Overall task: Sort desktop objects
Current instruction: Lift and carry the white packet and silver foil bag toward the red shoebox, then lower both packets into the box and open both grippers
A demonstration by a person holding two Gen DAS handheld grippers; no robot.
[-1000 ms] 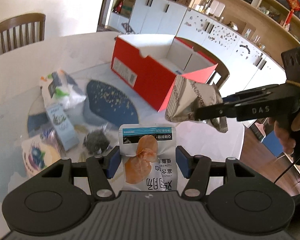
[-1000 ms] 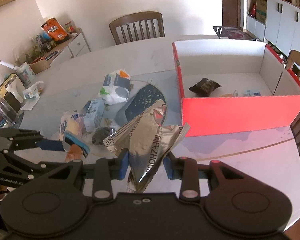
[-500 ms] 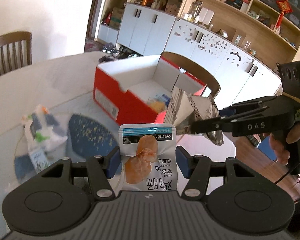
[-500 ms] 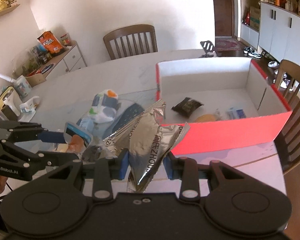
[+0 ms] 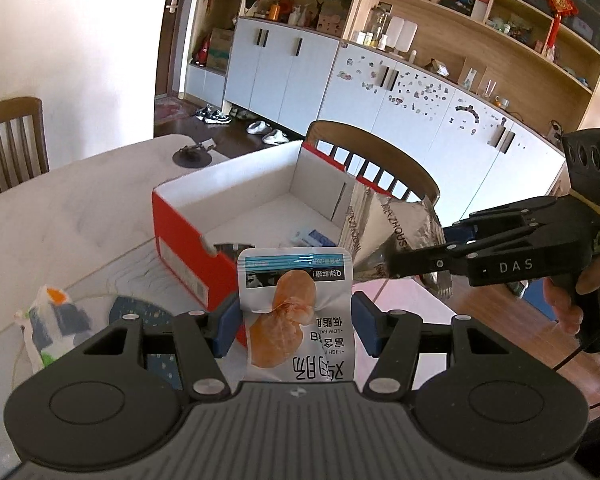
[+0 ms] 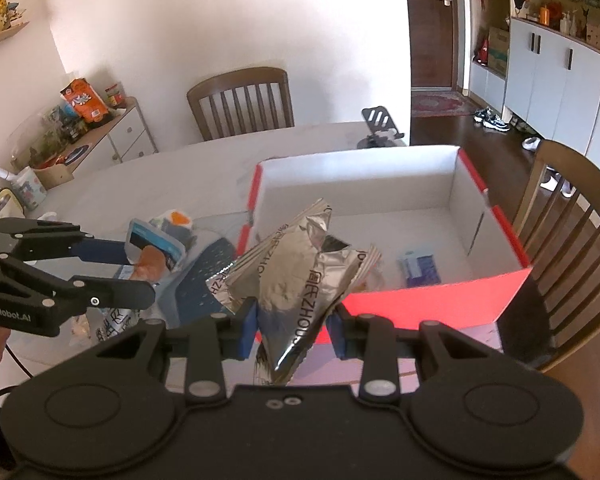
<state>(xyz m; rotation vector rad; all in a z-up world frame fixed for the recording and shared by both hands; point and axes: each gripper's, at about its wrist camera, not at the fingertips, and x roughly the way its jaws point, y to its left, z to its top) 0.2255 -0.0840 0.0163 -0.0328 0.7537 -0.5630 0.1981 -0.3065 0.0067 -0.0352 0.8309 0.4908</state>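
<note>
We see a pale marbled worktop carrying a red box, a white snack bag, a dark blue mat and a phone stand.

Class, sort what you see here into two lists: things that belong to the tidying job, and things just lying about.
Part of the job:
- left claw, shut on the chicken snack pouch
- right claw, shut on the silver foil packet
- red box
- white snack bag on the table

Just lying about:
- phone stand
- wooden chair
- shoes

Box on table; chair right of box.
</note>
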